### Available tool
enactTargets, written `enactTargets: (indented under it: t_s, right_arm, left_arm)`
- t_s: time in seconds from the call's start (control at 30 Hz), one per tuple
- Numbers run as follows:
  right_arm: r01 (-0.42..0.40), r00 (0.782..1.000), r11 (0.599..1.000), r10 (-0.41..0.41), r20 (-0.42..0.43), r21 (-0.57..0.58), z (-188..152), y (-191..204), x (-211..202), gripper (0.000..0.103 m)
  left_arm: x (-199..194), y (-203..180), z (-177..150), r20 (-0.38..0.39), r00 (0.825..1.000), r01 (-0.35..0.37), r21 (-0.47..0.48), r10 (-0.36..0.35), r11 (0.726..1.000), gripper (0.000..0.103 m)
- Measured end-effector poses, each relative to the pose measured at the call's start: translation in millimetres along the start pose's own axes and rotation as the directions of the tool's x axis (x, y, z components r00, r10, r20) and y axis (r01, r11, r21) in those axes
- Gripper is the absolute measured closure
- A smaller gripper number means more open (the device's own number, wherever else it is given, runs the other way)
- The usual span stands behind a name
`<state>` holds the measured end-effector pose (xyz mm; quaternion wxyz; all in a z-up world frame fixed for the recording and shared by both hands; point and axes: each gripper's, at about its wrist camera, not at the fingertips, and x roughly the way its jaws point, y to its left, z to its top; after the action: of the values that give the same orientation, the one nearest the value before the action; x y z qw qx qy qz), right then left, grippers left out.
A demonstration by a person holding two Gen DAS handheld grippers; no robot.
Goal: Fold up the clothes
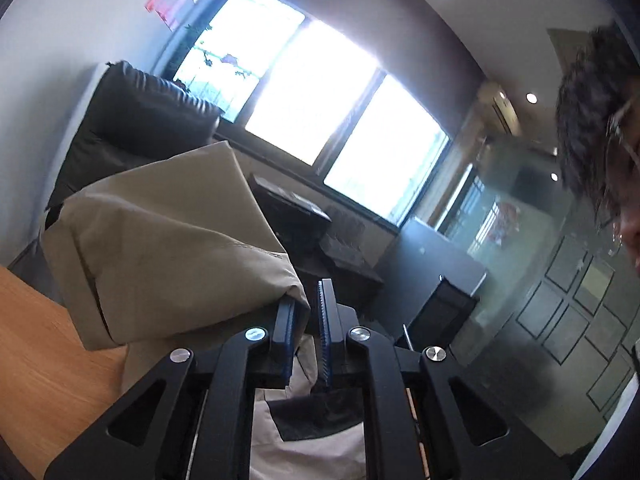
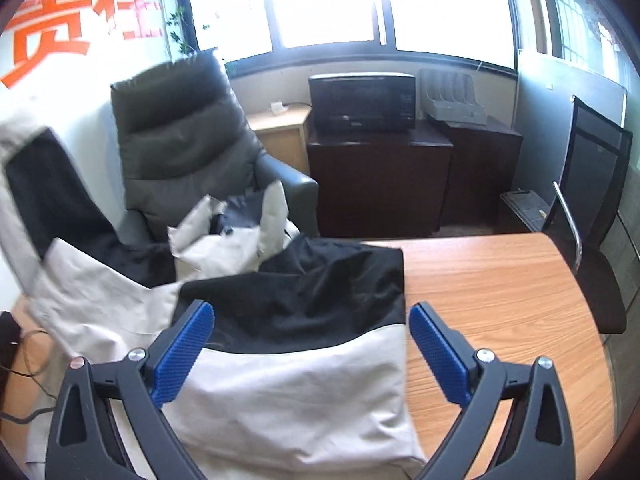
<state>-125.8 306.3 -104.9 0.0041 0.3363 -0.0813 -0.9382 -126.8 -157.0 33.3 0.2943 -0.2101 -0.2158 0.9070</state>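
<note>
A beige and black jacket [image 2: 288, 380] lies bunched on the wooden table [image 2: 500, 300], its far part spilling toward the armchair. In the right wrist view my right gripper [image 2: 310, 310] hovers open over the jacket's near part, blue pads [image 2: 180, 356] spread wide on either side of the black panel. In the left wrist view my left gripper [image 1: 307, 296] is tilted upward and shut on a beige fold of the jacket [image 1: 168, 248], which hangs lifted and drapes over the left finger. A strip of the table [image 1: 40, 340] shows at lower left.
A grey armchair [image 2: 180, 128] stands behind the table at the left. A microwave [image 2: 362, 100] sits on a dark cabinet [image 2: 380, 184] under the windows. A black mesh chair [image 2: 592, 200] stands at the table's right end. Cables [image 2: 24, 360] trail at far left. A person's head [image 1: 600, 120] is close on the right.
</note>
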Motion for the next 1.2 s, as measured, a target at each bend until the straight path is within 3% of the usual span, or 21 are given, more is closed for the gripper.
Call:
enactTargets:
  t_s: [0.07, 0.17, 0.3, 0.43, 0.53, 0.6, 0.7, 0.8, 0.93, 1.03, 1.1, 1.2]
  right_arm:
    - [-0.044, 0.999, 0.999, 0.044, 0.018, 0.019, 3.7, -4.2, -16.7, 0.002]
    - [-0.12, 0.992, 0.99, 0.117, 0.039, 0.074, 4.7, -11.5, -35.8, 0.002]
    - [-0.176, 0.984, 0.97, 0.17, 0.048, 0.169, -1.2, -24.3, -45.2, 0.002]
    - [-0.176, 0.983, 0.949, 0.184, -0.004, 0.263, -11.8, -38.7, -32.7, 0.002]
    - [-0.199, 0.973, 0.93, 0.225, -0.051, 0.311, -13.8, -37.6, -19.4, 0.002]
    - [-0.216, 0.968, 0.931, 0.243, -0.057, 0.296, -9.4, -25.6, -12.4, 0.002]
    - [-0.267, 0.958, 0.935, 0.284, -0.045, 0.233, 6.1, 11.1, -5.5, 0.002]
    - [-0.277, 0.957, 0.956, 0.283, -0.058, 0.095, 32.0, 72.1, 3.4, 0.002]
    - [-0.218, 0.974, 0.964, 0.206, -0.095, -0.153, 57.7, 163.2, 33.4, 0.002]
    - [-0.123, 0.982, 0.937, 0.066, -0.179, -0.328, 51.6, 220.0, 88.3, 0.002]
    - [-0.061, 0.967, 0.901, -0.052, -0.248, -0.429, 35.9, 245.4, 130.2, 0.003]
    - [0.021, 0.936, 0.844, -0.204, -0.285, -0.536, 6.2, 259.3, 171.8, 0.007]
  left_arm:
    - [30.3, -7.9, -20.2, -0.072, 0.997, 0.006, 0.008, -0.005, 1.0, 0.095]
    - [83.6, -30.0, -76.7, -0.219, 0.975, 0.003, 0.109, 0.021, 0.994, 0.094]
    - [116.7, -54.7, -200.2, -0.454, 0.89, 0.046, 0.2, 0.051, 0.979, 0.087]
    - [128.1, -51.6, -281.6, -0.58, 0.807, 0.054, 0.257, 0.11, 0.965, 0.075]
    - [123.4, -39.3, -269.2, -0.549, 0.827, 0.021, 0.242, 0.119, 0.97, 0.069]
    - [108.4, -34.4, -248.5, -0.496, 0.855, -0.015, 0.27, 0.152, 0.963, 0.052]
    - [89.4, -26.8, -210.9, -0.436, 0.881, -0.05, 0.303, 0.185, 0.952, 0.044]
    - [66.9, -1.9, -194.7, -0.406, 0.881, -0.1, 0.346, 0.245, 0.933, 0.035]
    - [52.3, 41.1, -189.7, -0.429, 0.855, -0.142, 0.348, 0.292, 0.927, 0.035]
    - [54.8, 63.3, -192.4, -0.452, 0.848, -0.14, 0.312, 0.277, 0.94, 0.035]
    - [56.4, 78.0, -194.3, -0.467, 0.844, -0.14, 0.287, 0.266, 0.948, 0.035]
    - [57.9, 93.6, -197.5, -0.483, 0.84, -0.129, 0.267, 0.249, 0.955, 0.035]
